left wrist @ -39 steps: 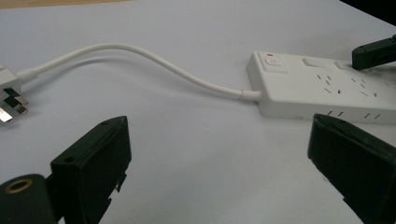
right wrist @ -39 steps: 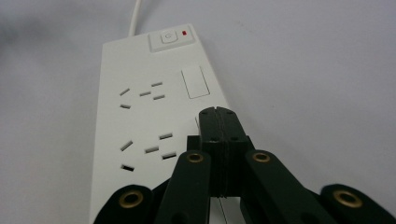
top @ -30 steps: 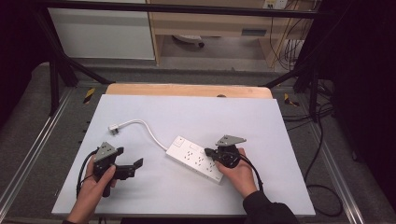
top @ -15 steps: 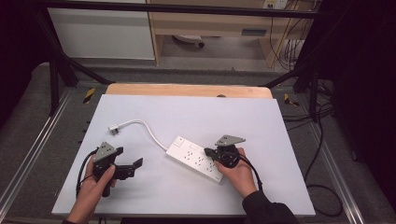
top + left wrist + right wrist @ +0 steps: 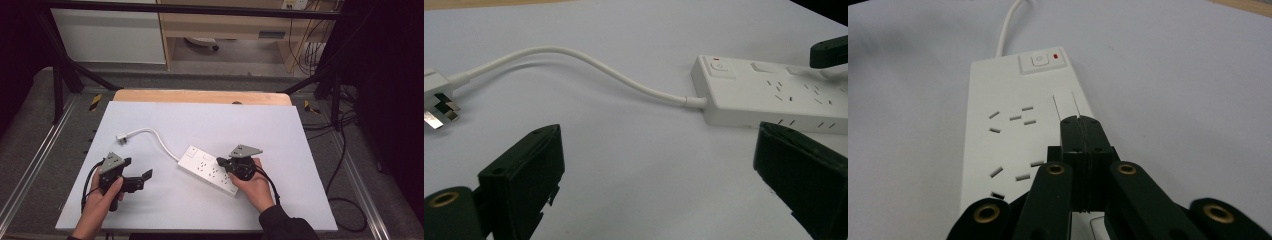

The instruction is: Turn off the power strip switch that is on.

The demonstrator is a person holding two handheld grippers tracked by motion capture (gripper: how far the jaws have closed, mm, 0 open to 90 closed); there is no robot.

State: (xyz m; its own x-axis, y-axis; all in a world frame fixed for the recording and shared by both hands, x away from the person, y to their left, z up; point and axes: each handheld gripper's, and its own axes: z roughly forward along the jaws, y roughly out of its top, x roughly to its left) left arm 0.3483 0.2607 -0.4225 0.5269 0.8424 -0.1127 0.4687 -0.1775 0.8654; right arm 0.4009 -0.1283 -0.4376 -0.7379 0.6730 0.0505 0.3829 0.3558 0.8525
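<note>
White plastic, the power strip (image 5: 209, 170) lies slantwise on the pale table (image 5: 210, 120) in front of me, its near end hidden under my right hand (image 5: 255, 186) in the high view and cut off by the jaws in the right gripper view. It has a power button with a small red mark at the far end, two narrow switches and rows of socket slots. Its cord (image 5: 161, 141) curves away to the plug (image 5: 122, 136), which lies well apart at the left. My right gripper (image 5: 220, 161) hangs over the strip's top with its jaws pressed together on nothing; whether the tips touch I cannot tell. My left gripper (image 5: 136, 174) stands wide open and empty, near the strip's cord end.
</note>
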